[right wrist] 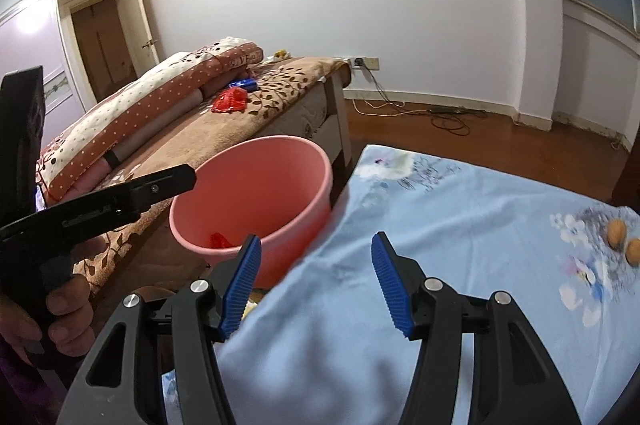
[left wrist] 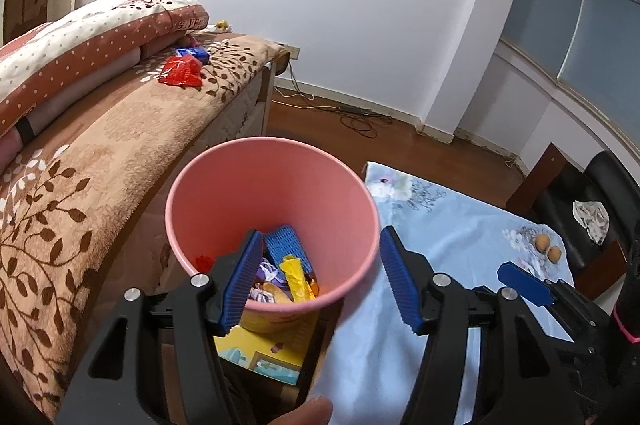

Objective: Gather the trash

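Where wrappers [left wrist: 294, 275] lie, pink bin [left wrist: 224, 193] (upright)

Both the left gripper [left wrist: 318, 279] and right gripper [right wrist: 316, 287] angle downward, jaws spread wide, nothing between.

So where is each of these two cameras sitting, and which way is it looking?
Left wrist view: sits on the left claw, looking down into the pink bin; a fingertip shows at the bottom, the right claw at right.
Right wrist view: sits on the right claw, looking over the blue floral cloth; the left hand holds its claw at left.
Both show the bin, the bed's red wrapper and two walnuts.
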Action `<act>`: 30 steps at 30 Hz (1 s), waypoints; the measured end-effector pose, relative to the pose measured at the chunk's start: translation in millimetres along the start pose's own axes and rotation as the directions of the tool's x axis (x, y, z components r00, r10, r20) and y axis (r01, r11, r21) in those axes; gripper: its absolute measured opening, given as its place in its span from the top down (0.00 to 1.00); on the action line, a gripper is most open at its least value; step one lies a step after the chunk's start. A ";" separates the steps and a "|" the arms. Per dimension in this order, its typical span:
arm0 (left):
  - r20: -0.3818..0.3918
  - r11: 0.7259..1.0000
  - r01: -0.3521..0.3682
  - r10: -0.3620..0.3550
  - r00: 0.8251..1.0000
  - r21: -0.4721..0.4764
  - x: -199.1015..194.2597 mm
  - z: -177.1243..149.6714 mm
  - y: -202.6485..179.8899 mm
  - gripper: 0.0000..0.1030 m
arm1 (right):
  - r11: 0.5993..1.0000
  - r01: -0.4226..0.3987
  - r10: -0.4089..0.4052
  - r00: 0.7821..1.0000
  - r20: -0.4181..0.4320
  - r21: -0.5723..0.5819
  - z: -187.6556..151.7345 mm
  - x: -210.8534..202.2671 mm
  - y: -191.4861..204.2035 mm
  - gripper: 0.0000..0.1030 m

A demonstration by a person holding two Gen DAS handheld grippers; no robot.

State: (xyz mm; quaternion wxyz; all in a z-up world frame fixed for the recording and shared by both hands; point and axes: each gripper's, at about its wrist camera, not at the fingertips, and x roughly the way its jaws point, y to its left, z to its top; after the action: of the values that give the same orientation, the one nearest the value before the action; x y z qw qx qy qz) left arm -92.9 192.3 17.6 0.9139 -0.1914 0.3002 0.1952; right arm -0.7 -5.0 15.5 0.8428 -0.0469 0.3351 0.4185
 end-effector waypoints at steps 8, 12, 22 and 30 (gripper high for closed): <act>0.005 0.999 0.012 -0.013 1.000 0.045 -11.4 -14.7 -22.1 0.41 | 0.999 0.024 -0.025 0.999 0.024 0.023 -10.3 -19.8 -6.3 0.44; 0.002 0.997 0.016 -0.016 1.000 0.071 -15.3 -21.7 -32.4 0.41 | 0.999 0.034 -0.035 0.999 0.034 0.031 -15.9 -29.1 -7.5 0.44; 0.016 0.992 0.009 -0.011 1.000 0.128 -25.6 -35.1 -52.8 0.41 | 0.997 0.061 -0.064 0.997 0.052 0.046 -25.3 -47.2 -14.2 0.44; 0.021 0.987 0.014 -0.018 1.000 0.163 -30.9 -42.9 -66.5 0.41 | 0.994 0.085 -0.089 0.994 0.064 0.064 -31.7 -59.2 -19.5 0.44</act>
State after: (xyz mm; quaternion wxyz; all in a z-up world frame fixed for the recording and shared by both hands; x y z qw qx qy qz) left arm -104.9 108.2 20.3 0.9313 -0.1163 0.3032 0.1650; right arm -28.2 -68.9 22.9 0.8720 -0.0216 0.3171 0.3722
